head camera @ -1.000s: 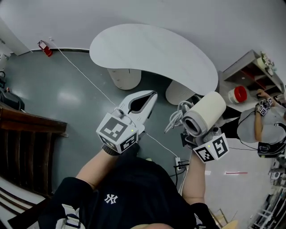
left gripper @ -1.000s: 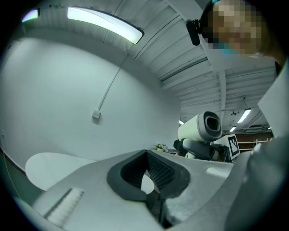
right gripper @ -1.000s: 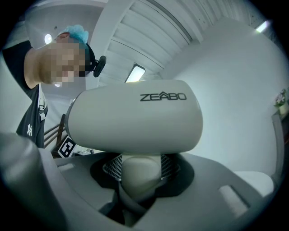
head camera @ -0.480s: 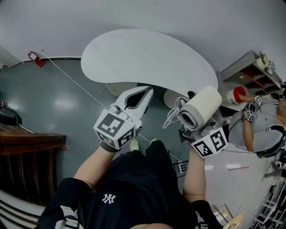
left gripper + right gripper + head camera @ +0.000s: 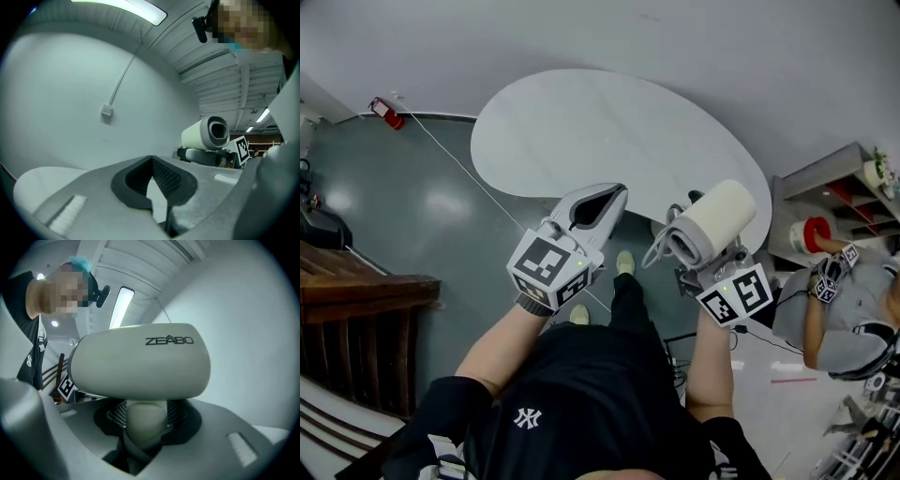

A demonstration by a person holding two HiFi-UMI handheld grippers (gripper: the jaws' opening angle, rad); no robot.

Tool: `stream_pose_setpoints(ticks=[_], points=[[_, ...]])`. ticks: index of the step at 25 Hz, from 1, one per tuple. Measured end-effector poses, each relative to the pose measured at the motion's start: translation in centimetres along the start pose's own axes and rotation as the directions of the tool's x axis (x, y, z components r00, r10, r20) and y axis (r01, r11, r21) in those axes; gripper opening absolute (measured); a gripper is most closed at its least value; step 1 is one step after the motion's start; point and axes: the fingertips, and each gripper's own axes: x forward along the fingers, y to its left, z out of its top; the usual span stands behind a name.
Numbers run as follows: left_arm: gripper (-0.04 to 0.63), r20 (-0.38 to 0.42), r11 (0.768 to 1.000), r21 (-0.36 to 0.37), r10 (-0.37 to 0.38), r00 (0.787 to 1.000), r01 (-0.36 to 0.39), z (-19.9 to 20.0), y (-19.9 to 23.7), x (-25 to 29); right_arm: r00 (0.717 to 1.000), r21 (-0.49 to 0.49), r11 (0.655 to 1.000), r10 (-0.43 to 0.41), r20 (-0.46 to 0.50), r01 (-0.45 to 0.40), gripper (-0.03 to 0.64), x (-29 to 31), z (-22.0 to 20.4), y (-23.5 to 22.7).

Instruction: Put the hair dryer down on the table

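Observation:
A cream hair dryer [image 5: 710,219] sits upright in my right gripper [image 5: 701,255], which is shut on its handle [image 5: 146,419]. The barrel [image 5: 140,361] lies crosswise above the jaws, and its grey cord [image 5: 660,247] hangs coiled on the left. My left gripper [image 5: 617,194] is to the left of it, with its tips together and nothing between them [image 5: 152,161]. From the left gripper view the hair dryer [image 5: 206,133] shows off to the right. Both grippers hang at the near edge of the white kidney-shaped table [image 5: 581,127], and the tabletop is bare.
At the right a second person [image 5: 848,305] reaches toward a shelf unit [image 5: 839,192] with a red container [image 5: 811,234]. Dark wooden furniture [image 5: 356,309] stands at the left. A white cable [image 5: 455,155] crosses the grey floor, and a red extinguisher [image 5: 386,110] is by the wall.
Both grippers have moved forward toward the table together, the hair dryer still in the right one. The table's near edge now lies just under their tips. The person at the right shifted.

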Motion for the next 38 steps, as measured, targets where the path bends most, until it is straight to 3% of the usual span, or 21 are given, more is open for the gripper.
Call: stream_pose_setpoints(ticks=[11, 19, 38], points=[[0.0, -0.027, 0.99, -0.017, 0.138, 0.99, -0.138, -2.1, 6.5, 10.8, 0.98, -0.018, 0.992, 0.121, -0.16, -0.126, 0.184, 7.1, -3.8, -11.9], [0.0, -0.063, 0.983, -0.006, 0.18, 0.982, -0.181, -5.2, 9.6, 14.5, 0.961, 0.006, 0.992, 0.124, -0.248, -0.127, 0.184, 9.3, -8.3, -16.9], [0.0, -0.175, 0.969, -0.083, 0.217, 0.96, -0.234, -16.0, 17.1, 18.3, 0.839, -0.022, 0.989, 0.113, -0.532, -0.148, 0.183, 13.0, -24.0, -22.5]])
